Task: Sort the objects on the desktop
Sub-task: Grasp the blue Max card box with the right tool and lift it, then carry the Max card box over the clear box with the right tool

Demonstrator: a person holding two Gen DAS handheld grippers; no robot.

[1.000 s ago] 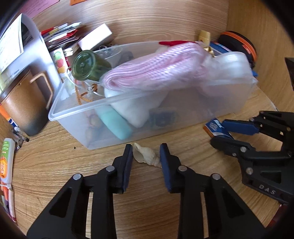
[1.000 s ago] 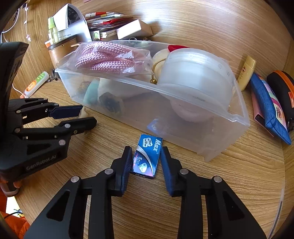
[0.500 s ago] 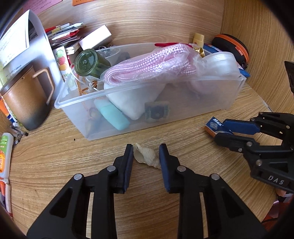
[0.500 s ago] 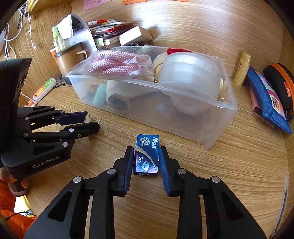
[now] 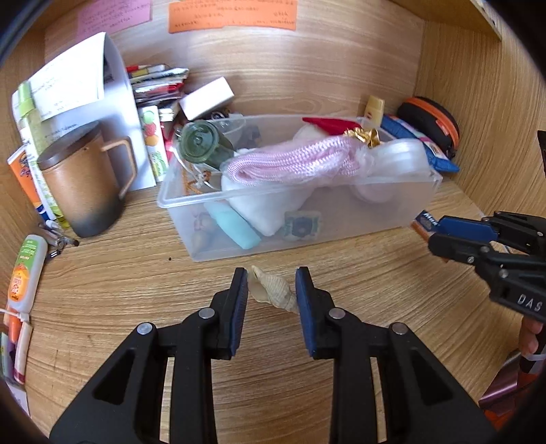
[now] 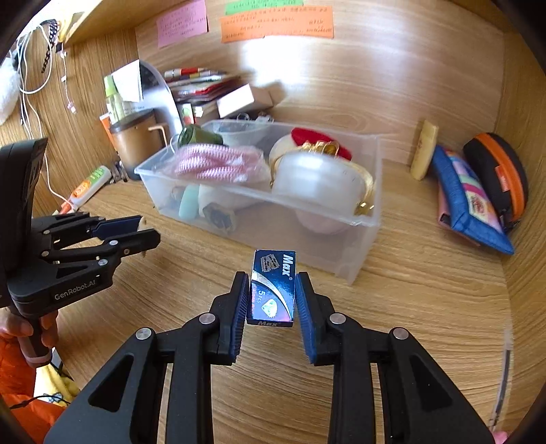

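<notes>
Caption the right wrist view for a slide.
Right gripper holding a blue Max box before a clear bin.

Item count, referenced to the one clear plastic bin (image 5: 358,218) on the surface (image 5: 136,290):

- Claws in front of the bin: two, the left claw (image 5: 271,290) and the right claw (image 6: 272,293).
- Seashells (image 5: 271,290): one.
- Blade boxes (image 6: 273,287): one.
- Mugs (image 5: 82,191) left of the bin: one.
- Orange sticky notes (image 5: 232,13) above the bin: one.
- Zip pouches right of the bin: two, one blue (image 6: 471,205), one black and orange (image 6: 498,170).
</notes>
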